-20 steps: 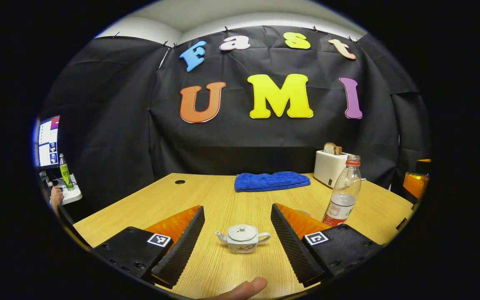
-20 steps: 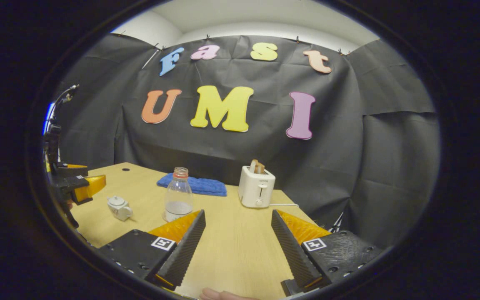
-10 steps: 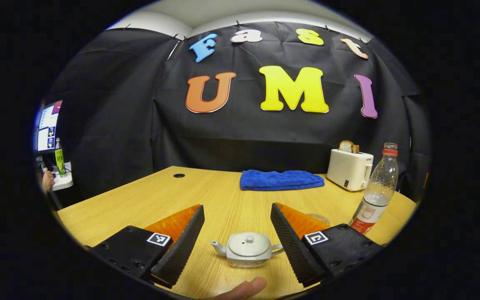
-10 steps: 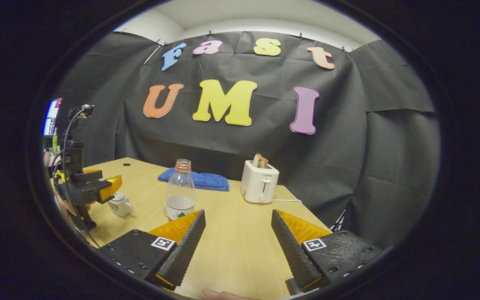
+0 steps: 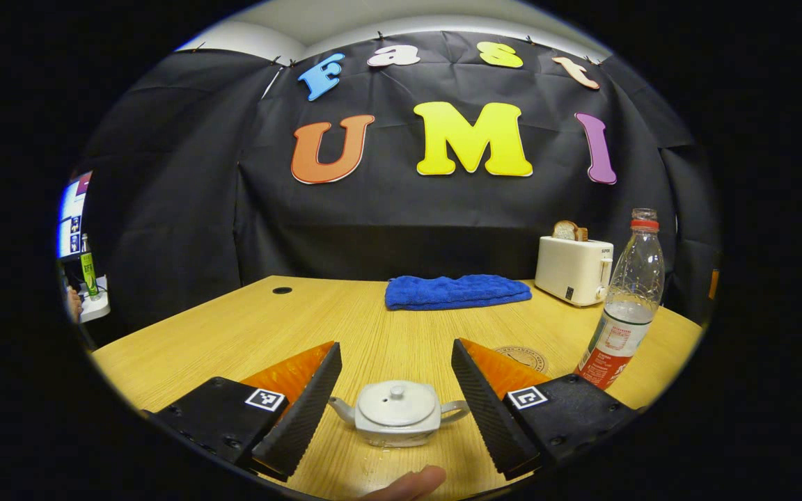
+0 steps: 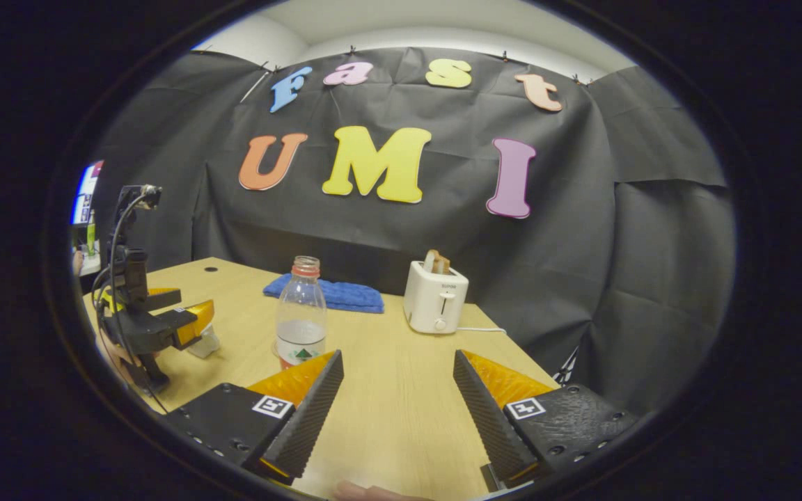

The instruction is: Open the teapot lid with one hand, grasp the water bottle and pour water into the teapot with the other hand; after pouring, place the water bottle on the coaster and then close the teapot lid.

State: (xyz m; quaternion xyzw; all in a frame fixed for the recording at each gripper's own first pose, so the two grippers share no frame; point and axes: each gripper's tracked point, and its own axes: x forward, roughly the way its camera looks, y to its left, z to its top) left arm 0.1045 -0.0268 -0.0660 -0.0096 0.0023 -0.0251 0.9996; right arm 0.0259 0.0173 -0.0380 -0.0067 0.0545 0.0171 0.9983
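A small white teapot (image 5: 395, 417) with its lid (image 5: 395, 402) on sits on the wooden table (image 5: 248, 334), low between the fingers of my open left gripper (image 5: 395, 345); neither finger touches it. A clear water bottle (image 5: 620, 313) with a red label stands upright to the right, just beyond a round coaster (image 5: 523, 357). In the right gripper view my right gripper (image 6: 397, 356) stands open over bare table. The bottle (image 6: 301, 320) is ahead to its left, and the left gripper (image 6: 182, 320) partly hides the teapot (image 6: 205, 343).
A folded blue towel (image 5: 457, 291) lies at the back of the table. A white toaster (image 5: 574, 268) holding bread stands at the back right, its cord (image 6: 477, 329) trailing over the table edge. A monitor (image 5: 70, 216) sits off to the far left.
My left gripper has moved forward and down, so the teapot now lies between its fingers instead of ahead of them. The right gripper has shifted only slightly.
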